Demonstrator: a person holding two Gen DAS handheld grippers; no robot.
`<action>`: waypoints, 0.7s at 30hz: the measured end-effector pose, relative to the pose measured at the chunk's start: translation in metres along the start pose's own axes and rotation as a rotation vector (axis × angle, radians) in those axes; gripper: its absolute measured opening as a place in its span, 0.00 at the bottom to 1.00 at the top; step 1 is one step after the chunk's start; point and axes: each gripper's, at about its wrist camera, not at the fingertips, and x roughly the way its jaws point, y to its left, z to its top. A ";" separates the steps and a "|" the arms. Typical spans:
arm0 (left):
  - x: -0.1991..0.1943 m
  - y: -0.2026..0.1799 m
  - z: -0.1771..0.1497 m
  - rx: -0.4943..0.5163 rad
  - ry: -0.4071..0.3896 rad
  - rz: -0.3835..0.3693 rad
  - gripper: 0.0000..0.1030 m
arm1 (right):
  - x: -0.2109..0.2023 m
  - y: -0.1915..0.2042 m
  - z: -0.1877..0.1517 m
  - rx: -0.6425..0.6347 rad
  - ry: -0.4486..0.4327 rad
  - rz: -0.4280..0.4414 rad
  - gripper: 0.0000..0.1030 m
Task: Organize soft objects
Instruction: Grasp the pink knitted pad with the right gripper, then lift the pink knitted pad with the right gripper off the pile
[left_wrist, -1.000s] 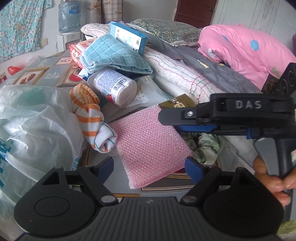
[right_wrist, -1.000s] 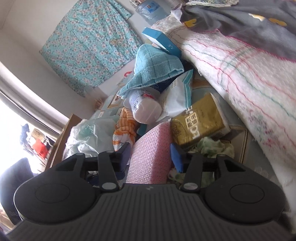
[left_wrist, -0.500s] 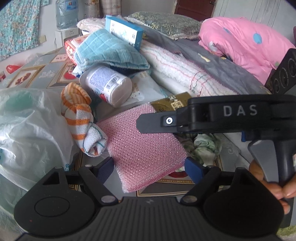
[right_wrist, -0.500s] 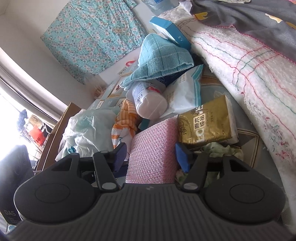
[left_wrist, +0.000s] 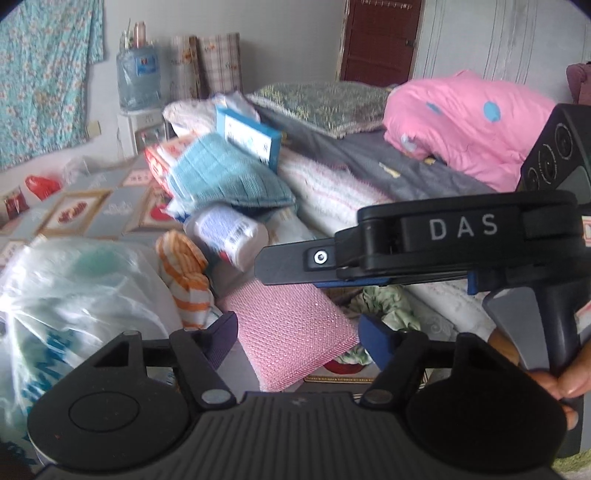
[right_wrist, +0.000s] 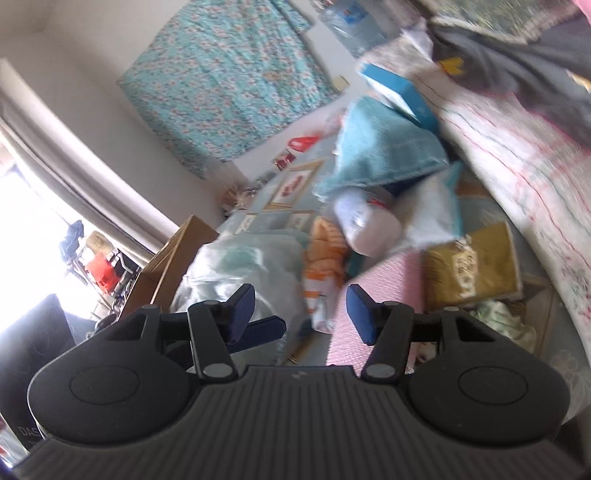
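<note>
Since the earlier frames both claws have been raised off the pink sponge (left_wrist: 295, 328) | left claw (left_wrist: 297, 334) has just been closing, jaws parted, nothing pinched | right claw (right_wrist: 301, 314) likewise parted and empty | sponge lies flat beside striped sock (left_wrist: 186, 284), below white bottle (left_wrist: 229, 236), gold packet (right_wrist: 471, 267) at its other edge.

- Left claw (left_wrist: 297, 334), low in the left wrist frame, points downward; its blue pads (left_wrist: 375, 338) have just been closing in and stand apart at a middling gap
- Right claw (right_wrist: 301, 310) is tilted, jaws parted, having just closed a little
- A hand (left_wrist: 554, 376) at the lower right of the left wrist frame grips the right claw's handle
</note>
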 end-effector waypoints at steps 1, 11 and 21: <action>-0.003 0.001 -0.001 0.002 -0.007 0.007 0.71 | -0.001 0.003 0.000 -0.007 -0.005 -0.006 0.53; 0.000 0.029 -0.018 -0.112 0.035 0.001 0.67 | -0.004 -0.019 0.000 0.032 0.016 -0.103 0.50; 0.043 0.039 -0.009 -0.216 0.124 -0.041 0.53 | 0.025 -0.066 0.015 0.144 0.174 -0.146 0.38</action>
